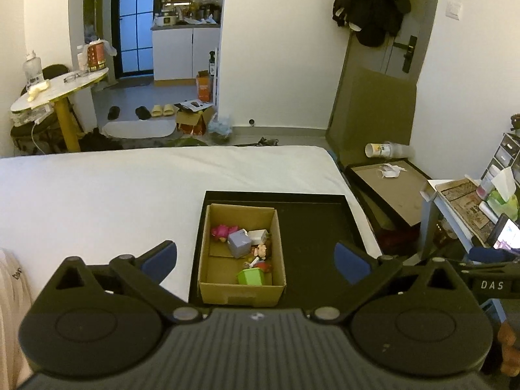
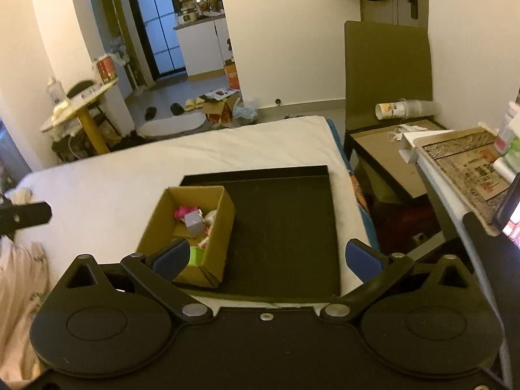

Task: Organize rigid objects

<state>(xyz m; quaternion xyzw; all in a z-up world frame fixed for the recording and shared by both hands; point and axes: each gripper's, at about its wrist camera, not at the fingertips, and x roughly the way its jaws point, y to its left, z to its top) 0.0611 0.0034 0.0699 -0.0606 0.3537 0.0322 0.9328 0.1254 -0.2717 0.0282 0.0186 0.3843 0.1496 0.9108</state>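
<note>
**Holding both tongs wide above the toy box**

Sitting in the left part of a black tray (image 1: pixel 312 224) on the white bed (image 1: pixel 97 191), the cardboard box (image 1: pixel 240 287) holds the small toys: a pink figure (image 1: pixel 222 230), a grey-purple cube (image 1: pixel 240 243) and a green block (image 1: pixel 252 276). Left tongs (image 1: pixel 256 258) hang spread apart with nothing between the blue pads. Right tongs (image 2: pixel 266 260) are likewise released and empty, near the box's front corner.
</note>
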